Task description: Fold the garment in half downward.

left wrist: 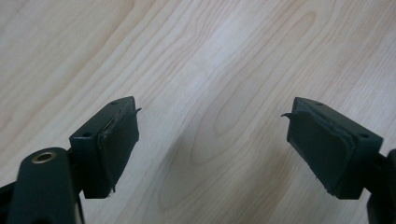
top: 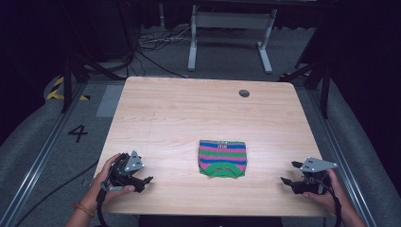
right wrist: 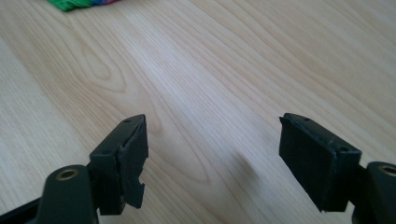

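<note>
A small folded cloth (top: 222, 158) with pink, blue and green stripes lies flat on the wooden table (top: 189, 113), a little toward the near edge of its middle. My left gripper (top: 145, 183) is held at the near left corner, well left of the cloth. Its jaws stand open over bare wood (left wrist: 211, 109). My right gripper (top: 288, 172) is at the near right edge and points left toward the cloth, open with nothing between its jaws (right wrist: 211, 120). A green corner of the cloth (right wrist: 79, 3) shows at the top left of the right gripper view.
A round cable hole (top: 244, 93) sits near the table's far right edge. Beyond the table stand a white frame (top: 231, 28) and loose cables (top: 151, 47) on the grey floor. A "4" (top: 78, 133) is marked on the floor at left.
</note>
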